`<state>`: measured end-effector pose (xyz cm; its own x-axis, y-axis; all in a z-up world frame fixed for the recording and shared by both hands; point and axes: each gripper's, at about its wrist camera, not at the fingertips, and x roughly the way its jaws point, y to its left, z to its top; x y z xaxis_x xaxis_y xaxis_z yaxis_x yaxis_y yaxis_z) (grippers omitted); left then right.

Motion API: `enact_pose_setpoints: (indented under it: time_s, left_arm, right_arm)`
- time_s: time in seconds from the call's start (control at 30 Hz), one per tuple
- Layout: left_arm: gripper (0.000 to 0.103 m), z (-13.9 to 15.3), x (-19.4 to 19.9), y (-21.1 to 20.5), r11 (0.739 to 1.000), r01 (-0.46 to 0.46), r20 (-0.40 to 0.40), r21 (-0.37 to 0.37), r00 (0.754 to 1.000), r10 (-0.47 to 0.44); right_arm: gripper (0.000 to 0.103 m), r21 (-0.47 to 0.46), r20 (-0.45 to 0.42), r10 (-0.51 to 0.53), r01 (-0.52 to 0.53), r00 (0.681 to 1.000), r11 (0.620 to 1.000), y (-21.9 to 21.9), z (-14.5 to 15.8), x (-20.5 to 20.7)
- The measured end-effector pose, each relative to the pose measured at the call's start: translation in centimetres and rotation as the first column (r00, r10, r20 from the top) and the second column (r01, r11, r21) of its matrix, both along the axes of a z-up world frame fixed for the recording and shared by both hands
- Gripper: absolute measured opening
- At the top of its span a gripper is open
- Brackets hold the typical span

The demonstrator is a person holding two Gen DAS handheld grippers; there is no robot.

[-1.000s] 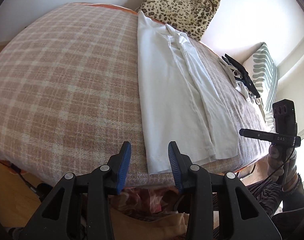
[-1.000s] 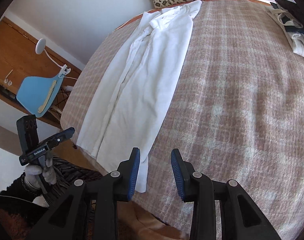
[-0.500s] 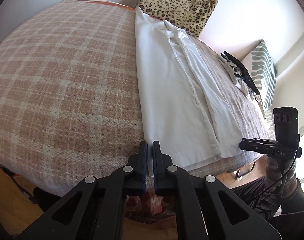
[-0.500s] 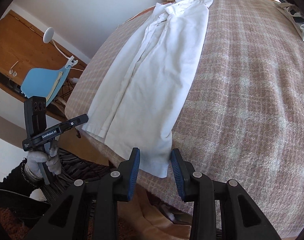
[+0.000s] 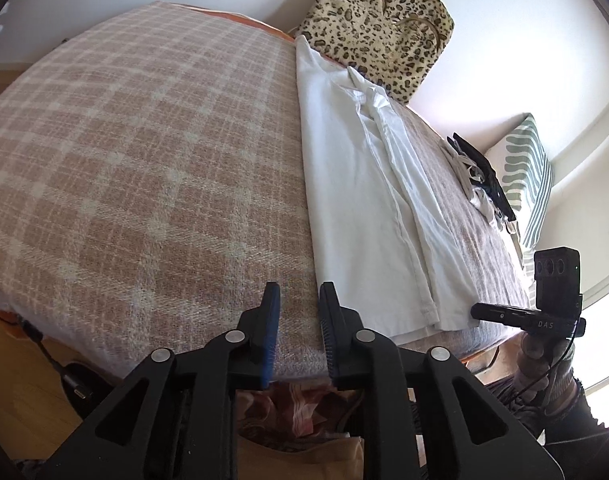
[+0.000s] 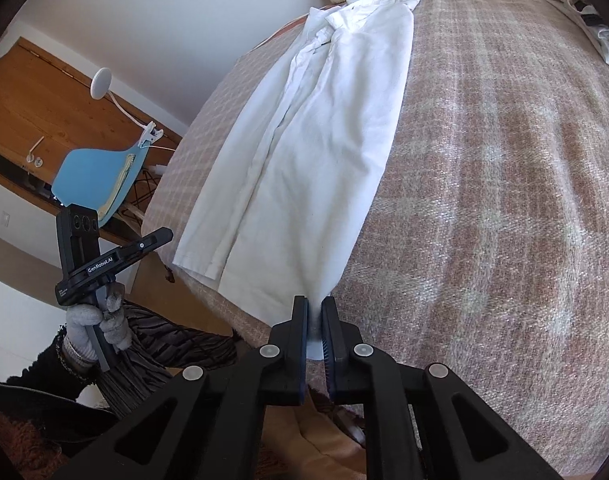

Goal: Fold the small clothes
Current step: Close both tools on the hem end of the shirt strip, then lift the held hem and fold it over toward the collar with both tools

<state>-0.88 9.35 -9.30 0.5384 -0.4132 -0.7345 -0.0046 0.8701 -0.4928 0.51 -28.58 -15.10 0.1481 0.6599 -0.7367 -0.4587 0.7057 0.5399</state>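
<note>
Right tongs (image 6: 314, 312) pinch near hem corner of white shirt (image 6: 324, 152), ready to lift for a fold | left tongs (image 5: 299, 300) parted, empty, beside other corner | shirt lies lengthwise on bed (image 5: 144, 160)

A bed under a pink-and-cream plaid blanket (image 5: 144, 168) fills the room. A leopard-print cushion (image 5: 380, 24) leans on the white wall (image 5: 524, 40) at the far end, a green-striped pillow (image 5: 528, 168) further right. Left, a blue chair (image 6: 92, 176) stands by wooden panelling (image 6: 36, 92).
</note>
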Motion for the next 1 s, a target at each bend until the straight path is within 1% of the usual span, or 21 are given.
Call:
enact_pose_setpoints:
  time_s: [0.03,0.07,0.1,0.13,0.17,0.2,0.23,0.27,0.37,0.4,0.47,0.6,0.63,0.67,0.73,0.77,0.8,0.83,0.9,0.97,1.0]
  left_arm:
    - [0.033,-0.1,0.1,-0.4,1.000,0.012,-0.009,-0.007,1.000,-0.012]
    - [0.033,-0.2,0.2,-0.7,1.000,0.028,-0.015,-0.011,0.999,-0.029]
    - [0.033,-0.3,0.3,-1.2,0.999,0.046,-0.016,-0.002,0.999,-0.046]
    - [0.032,-0.5,0.5,-1.6,0.998,0.061,-0.013,0.013,0.998,-0.061]
    - [0.030,-0.6,0.5,-2.0,0.997,0.067,0.004,0.028,0.998,-0.067]
    - [0.011,-0.7,0.7,-2.3,0.996,0.081,0.006,0.037,0.997,-0.082]
    - [0.002,-0.9,1.0,-2.5,0.994,0.100,-0.013,0.038,0.995,-0.100]
    - [0.002,-0.8,1.0,-2.4,0.995,0.094,-0.009,0.038,0.996,-0.094]
    - [0.002,0.4,0.3,-2.1,0.993,0.094,0.038,0.068,0.995,-0.097]
    - [0.002,0.7,0.1,-2.0,0.992,0.095,0.048,0.079,0.994,-0.099]
    - [0.002,0.8,0.1,-1.9,0.991,0.096,0.049,0.097,0.994,-0.101]
    - [0.002,0.4,0.3,-1.9,0.991,0.114,0.027,0.077,0.993,-0.116]
    - [0.004,0.4,0.3,-1.9,0.990,0.114,0.019,0.079,0.993,-0.116]
    - [0.006,0.3,0.4,-1.9,0.991,0.112,0.009,0.076,0.993,-0.113]
    - [0.013,0.0,0.5,-1.6,0.993,0.106,-0.007,0.054,0.994,-0.106]
    - [0.013,-0.2,0.6,-1.5,0.993,0.105,-0.019,0.047,0.994,-0.104]
    - [0.013,-0.5,0.7,-1.3,0.994,0.107,-0.031,0.037,0.994,-0.106]
    - [0.013,-0.8,0.8,-1.2,0.994,0.107,-0.042,0.023,0.993,-0.106]
    - [0.013,-0.9,0.8,-1.1,0.995,0.101,-0.039,0.003,0.994,-0.101]
    - [0.013,-0.8,0.8,-1.2,0.994,0.108,-0.035,0.012,0.994,-0.108]
    - [0.007,-0.8,0.8,-1.3,0.993,0.113,-0.030,0.019,0.993,-0.112]
  right_arm:
    - [0.034,-0.001,-0.003,0.003,-0.003,1.000,1.000,-0.1,0.0,0.0]
    - [0.041,0.001,-0.006,-0.001,0.001,1.000,1.000,0.1,0.0,0.0]
    - [0.041,0.010,-0.006,-0.006,0.006,1.000,1.000,0.1,-0.1,-0.1]
    - [0.037,0.012,-0.009,-0.006,0.006,1.000,1.000,0.4,-0.2,-0.1]
    - [0.029,0.007,-0.004,-0.008,0.008,1.000,1.000,0.5,-0.3,-0.2]
    - [0.025,-0.001,-0.003,-0.006,0.006,1.000,1.000,0.8,-0.3,-0.2]
    - [0.013,-0.006,-0.003,-0.007,0.007,1.000,1.000,0.9,-0.4,-0.2]
    - [0.005,-0.014,-0.009,-0.013,0.013,1.000,1.000,1.3,-0.6,-0.3]
    - [0.002,0.017,-0.015,-0.023,0.023,1.000,1.000,1.3,-0.1,-0.6]
    - [0.002,0.039,-0.001,-0.018,0.019,1.000,0.999,1.0,0.5,-0.8]
    - [0.002,0.025,0.029,-0.012,0.011,1.000,1.000,1.0,1.0,-1.0]
    - [0.004,-0.013,-0.025,-0.009,0.008,1.000,1.000,1.3,-0.8,-0.6]
    - [0.009,-0.007,-0.025,0.002,-0.002,1.000,1.000,1.3,-0.9,-0.5]
    - [0.020,0.004,-0.032,0.004,-0.004,0.999,1.000,1.3,-0.8,-0.4]
    - [0.047,0.062,-0.055,-0.009,0.012,0.998,0.998,0.7,-0.6,-0.2]
    - [0.047,0.091,-0.060,-0.026,0.031,0.998,0.995,0.3,-0.6,-0.1]
    - [0.045,0.096,-0.069,-0.033,0.040,0.997,0.995,0.2,-0.7,0.1]
    - [0.040,0.098,-0.075,-0.036,0.043,0.997,0.994,0.2,-0.9,0.1]
    - [0.035,0.108,-0.083,-0.033,0.042,0.996,0.993,0.1,-1.1,0.2]
    - [0.025,0.103,-0.085,-0.025,0.034,0.996,0.994,0.0,-1.3,0.1]
    - [0.021,0.094,-0.078,-0.027,0.034,0.997,0.995,0.1,-1.4,0.1]
